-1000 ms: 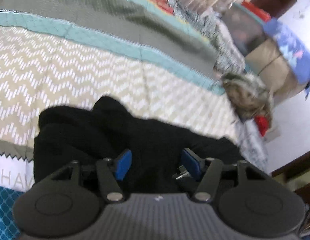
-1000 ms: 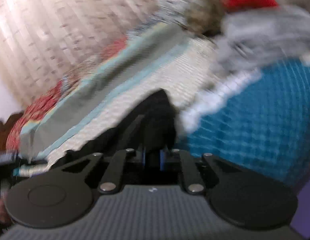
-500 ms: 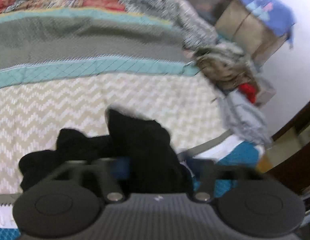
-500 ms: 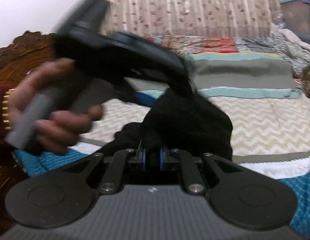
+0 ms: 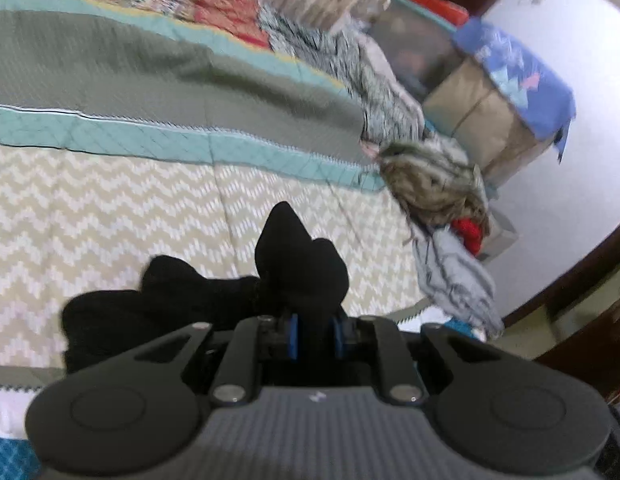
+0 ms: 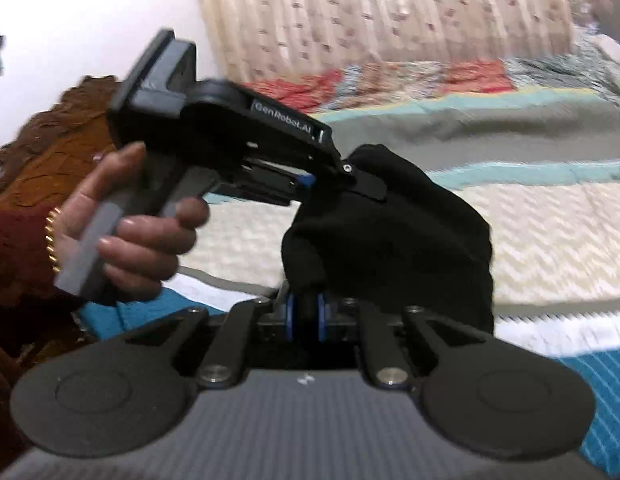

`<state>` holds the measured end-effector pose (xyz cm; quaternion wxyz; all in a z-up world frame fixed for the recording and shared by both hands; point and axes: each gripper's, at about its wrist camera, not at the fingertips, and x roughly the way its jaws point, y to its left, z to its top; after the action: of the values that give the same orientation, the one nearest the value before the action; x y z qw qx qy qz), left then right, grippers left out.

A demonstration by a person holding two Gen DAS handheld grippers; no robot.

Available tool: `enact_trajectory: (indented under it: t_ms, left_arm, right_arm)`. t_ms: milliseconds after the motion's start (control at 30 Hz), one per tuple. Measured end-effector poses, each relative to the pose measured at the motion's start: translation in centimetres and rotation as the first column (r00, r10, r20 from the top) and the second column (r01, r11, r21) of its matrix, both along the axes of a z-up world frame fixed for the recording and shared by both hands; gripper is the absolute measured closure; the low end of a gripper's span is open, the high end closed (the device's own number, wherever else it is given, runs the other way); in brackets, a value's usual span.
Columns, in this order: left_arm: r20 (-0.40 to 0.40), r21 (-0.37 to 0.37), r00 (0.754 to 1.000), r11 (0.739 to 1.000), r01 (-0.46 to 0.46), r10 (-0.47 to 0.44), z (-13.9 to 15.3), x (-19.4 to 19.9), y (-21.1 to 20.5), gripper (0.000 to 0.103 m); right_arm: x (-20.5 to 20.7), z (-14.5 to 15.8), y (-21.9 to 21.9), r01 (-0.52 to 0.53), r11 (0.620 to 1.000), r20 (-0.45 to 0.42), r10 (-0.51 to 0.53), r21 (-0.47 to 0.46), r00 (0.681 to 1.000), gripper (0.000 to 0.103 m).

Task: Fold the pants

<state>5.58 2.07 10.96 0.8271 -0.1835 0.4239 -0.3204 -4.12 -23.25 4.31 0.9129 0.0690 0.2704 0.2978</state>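
Both my hand-held grippers, left and right, clamped on black pants above bed; bunched grip, fold might come out crooked.

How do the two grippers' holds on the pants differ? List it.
The left gripper pinches a thick bunch of pants, pads wider apart; the right gripper pinches a thin fold, pads nearly together. Left's cloth stands up in a peak; right's drapes to its right. Both are shut on the pants.
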Motion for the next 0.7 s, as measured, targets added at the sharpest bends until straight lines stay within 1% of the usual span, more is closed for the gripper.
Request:
enact_trajectory:
  t_ms: [67,133,200,267,300,333,367,400,433,467,533,600,633,667,700]
  left_arm:
    - [0.002,-0.019,0.999,0.999,-0.033,0.033,0.1,-0.3,2.1,0.089]
    - [-0.004,-0.017,0.997,0.997,-0.076,0.076,-0.5,-0.7,4.4,0.089]
    - [-0.04,-0.011,0.991,0.992,-0.125,0.124,-1.9,-0.7,6.3,0.089]
    - [-0.094,0.001,0.979,0.984,-0.18,0.18,-4.0,-0.6,7.9,0.088]
    - [-0.11,0.018,0.973,0.979,-0.204,0.205,-5.2,-0.4,8.4,0.087]
    - [-0.13,0.056,0.962,0.97,-0.235,0.24,-6.9,-0.2,8.6,0.079]
    - [-0.157,0.101,0.951,0.963,-0.251,0.265,-8.5,0.1,8.5,0.069]
    - [-0.184,0.142,0.943,0.957,-0.253,0.276,-10.1,0.4,8.4,0.065]
    - [-0.191,0.162,0.937,0.951,-0.264,0.292,-11.2,0.3,8.2,0.057]
    - [-0.178,0.15,0.935,0.948,-0.281,0.305,-11.4,0.0,8.3,0.053]
    - [-0.159,0.112,0.941,0.952,-0.284,0.299,-10.6,-0.4,8.5,0.052]
    - [-0.126,0.104,0.945,0.951,-0.291,0.303,-9.3,-0.6,9.1,0.052]
    - [-0.106,0.095,0.943,0.947,-0.308,0.317,-8.6,-0.8,9.7,0.052]
    - [-0.095,0.067,0.936,0.94,-0.333,0.339,-7.9,-1.1,10.5,0.052]
    - [-0.1,0.024,0.93,0.935,-0.353,0.353,-7.3,-1.4,11.2,0.054]
  right_arm:
    - [0.8,0.5,1.0,-0.043,0.998,-0.026,0.044,0.044,0.999,0.089]
    - [1.4,0.4,2.4,-0.084,0.995,-0.05,0.086,0.056,0.995,0.089]
    - [1.9,-0.1,4.4,-0.122,0.992,-0.073,0.124,0.031,0.99,0.089]
    - [2.9,-1.0,6.2,-0.159,0.987,-0.111,0.16,0.014,0.981,0.088]
    - [3.7,-1.9,6.9,-0.172,0.985,-0.149,0.174,0.023,0.974,0.084]
    - [4.5,-2.9,7.5,-0.18,0.983,-0.192,0.182,0.029,0.964,0.077]
    - [5.3,-4.6,8.4,-0.199,0.98,-0.25,0.196,0.011,0.948,0.073]
    - [5.2,-5.8,8.9,-0.217,0.976,-0.289,0.203,-0.017,0.936,0.069]
    - [5.3,-6.7,9.2,-0.217,0.976,-0.305,0.196,-0.036,0.932,0.069]
    - [5.1,-6.4,8.8,-0.208,0.978,-0.3,0.194,-0.015,0.934,0.069]
    - [4.6,-4.6,7.5,-0.212,0.977,-0.27,0.212,0.031,0.939,0.061]
    - [4.2,-2.9,5.7,-0.2,0.977,-0.223,0.211,0.074,0.952,0.06]
    - [3.9,-2.0,4.5,-0.18,0.979,-0.197,0.195,0.09,0.961,0.06]
    - [3.4,-1.4,3.5,-0.156,0.982,-0.176,0.172,0.102,0.969,0.06]
    - [3.2,-0.8,2.3,-0.119,0.986,-0.154,0.135,0.114,0.979,0.06]
